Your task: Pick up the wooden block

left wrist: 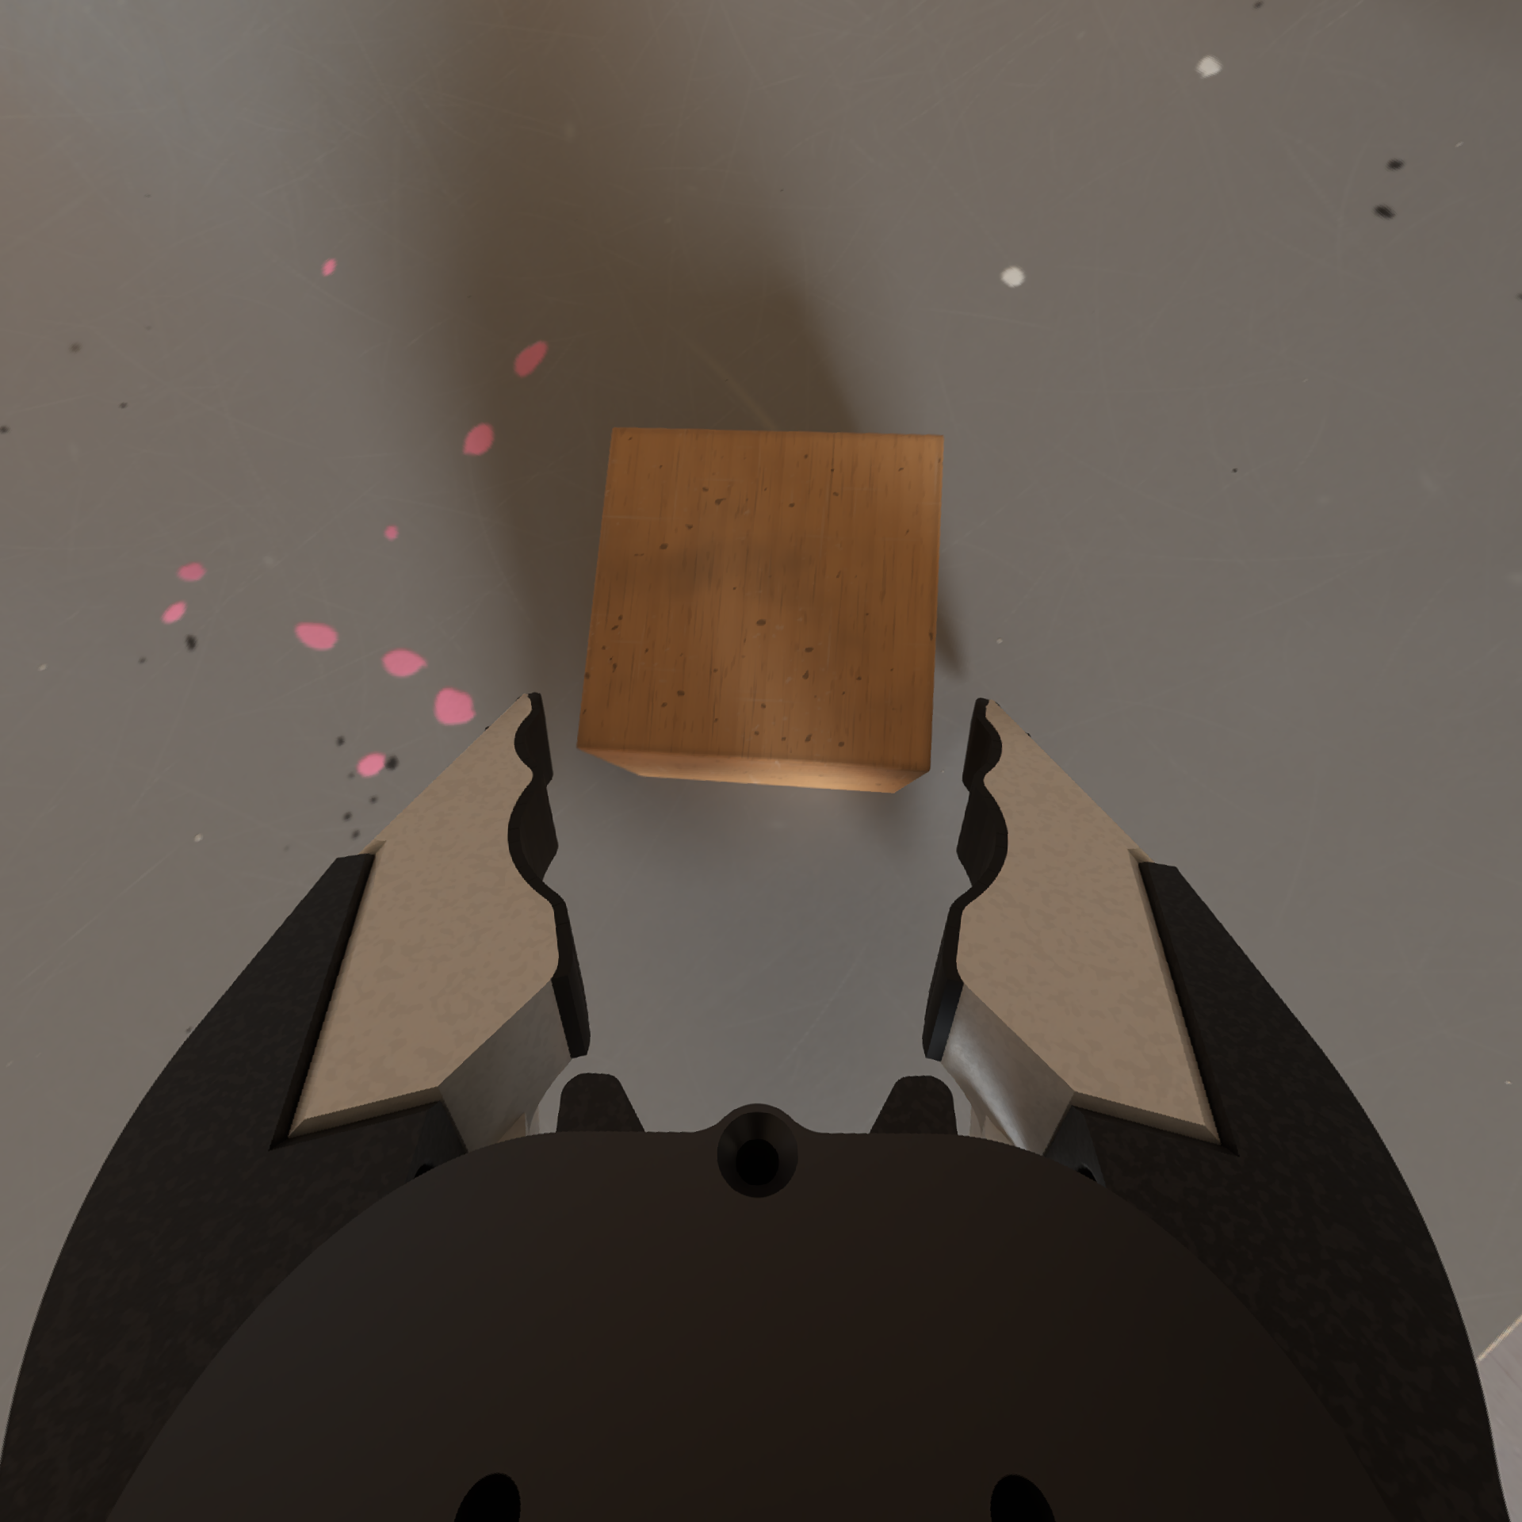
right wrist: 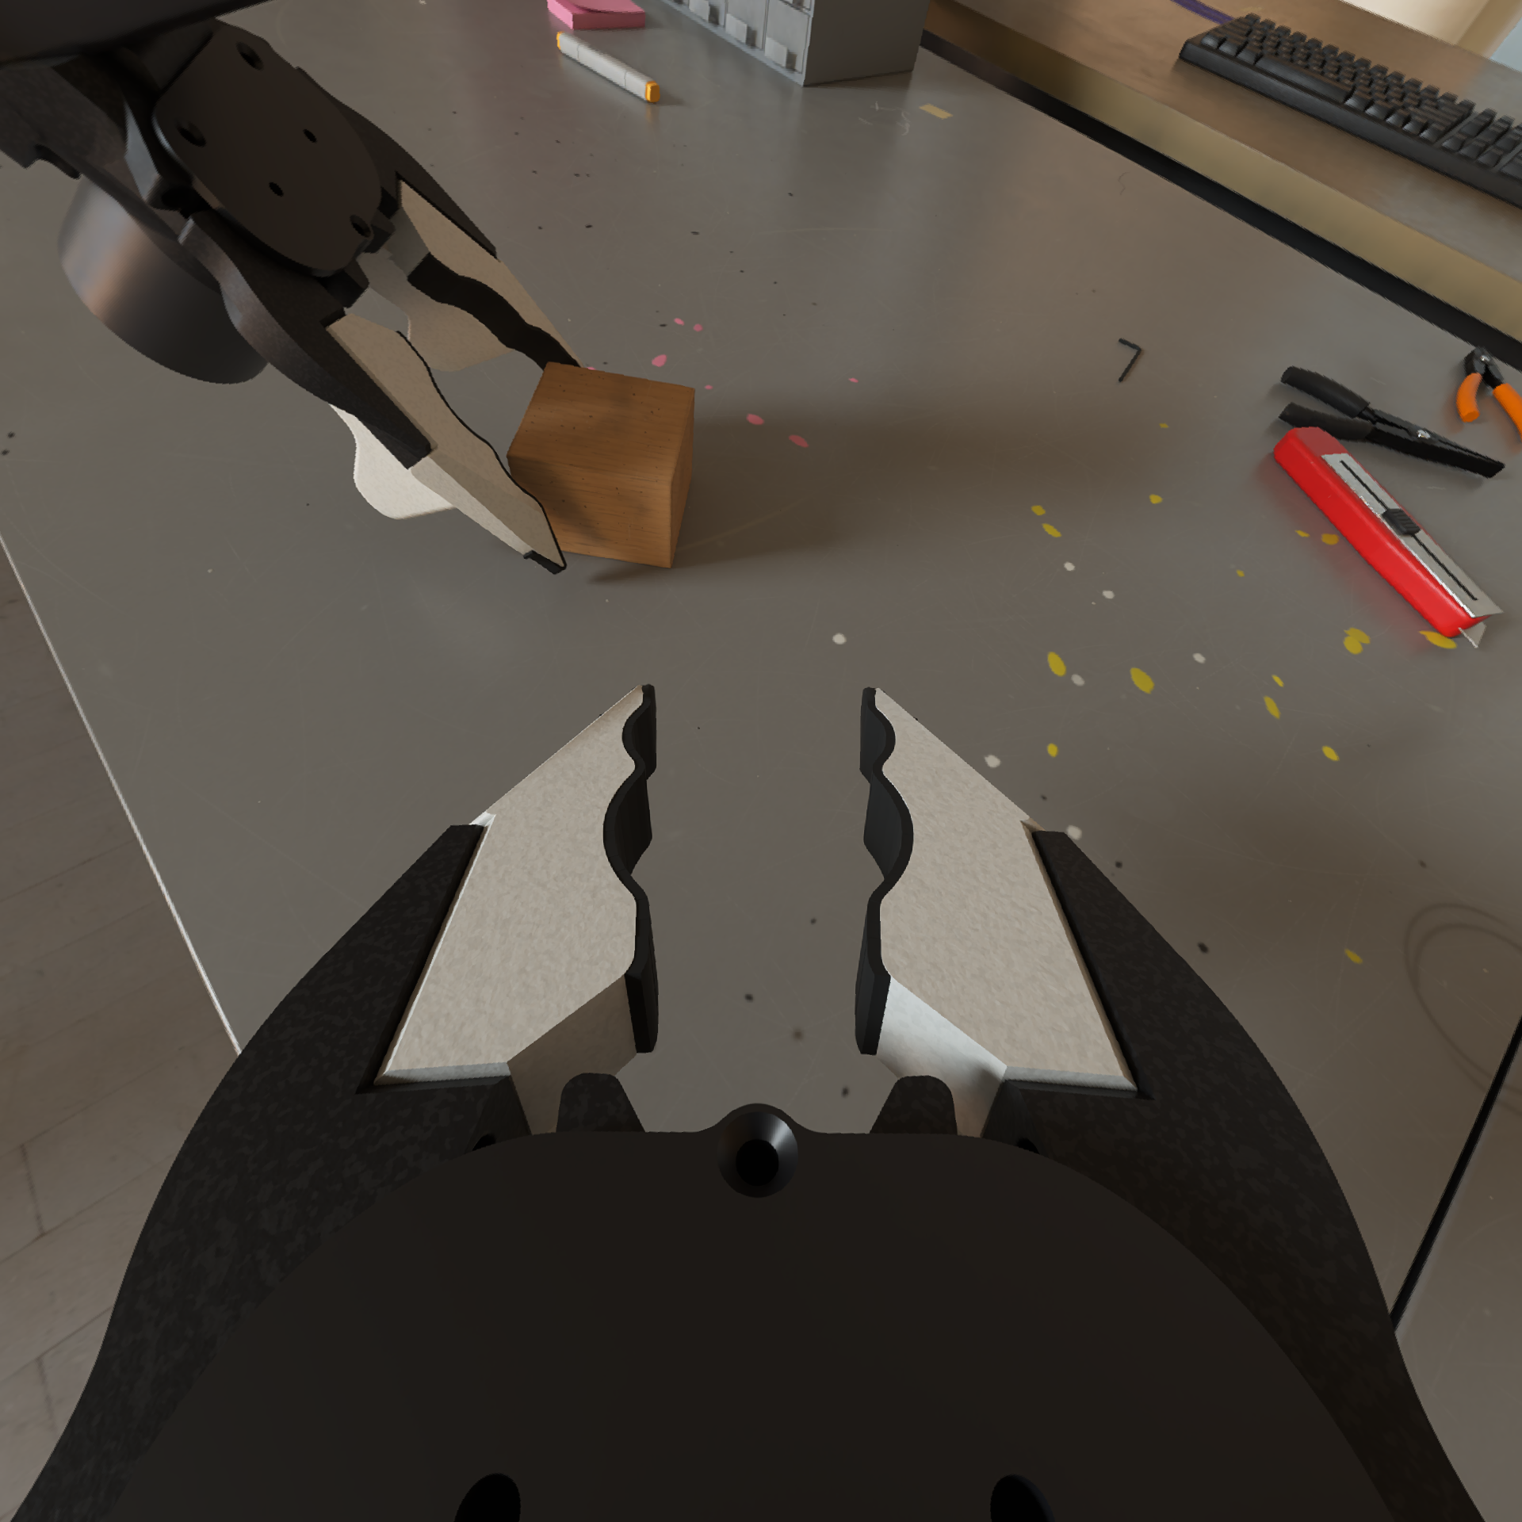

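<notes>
A wooden block (left wrist: 762, 609), a brown cube, stands on the grey table (left wrist: 1194, 494). My left gripper (left wrist: 756, 712) is open, tilted down over the block, with its fingertips just short of the block's near edge, one to each side. In the right wrist view the block (right wrist: 605, 465) stands at upper left, and the left gripper (right wrist: 560, 465) reaches it from the left, its fingertips at the block's left face. My right gripper (right wrist: 758, 700) is open and empty, above the table well in front of the block.
A red utility knife (right wrist: 1384, 531), black pliers (right wrist: 1384, 428), orange-handled pliers (right wrist: 1491, 399) and a small hex key (right wrist: 1128, 358) lie at the right. A marker (right wrist: 605, 66), pink sticky notes (right wrist: 597, 12), a grey drawer box (right wrist: 832, 37) and a keyboard (right wrist: 1359, 95) lie at the back. The table's left edge (right wrist: 115, 782) runs diagonally.
</notes>
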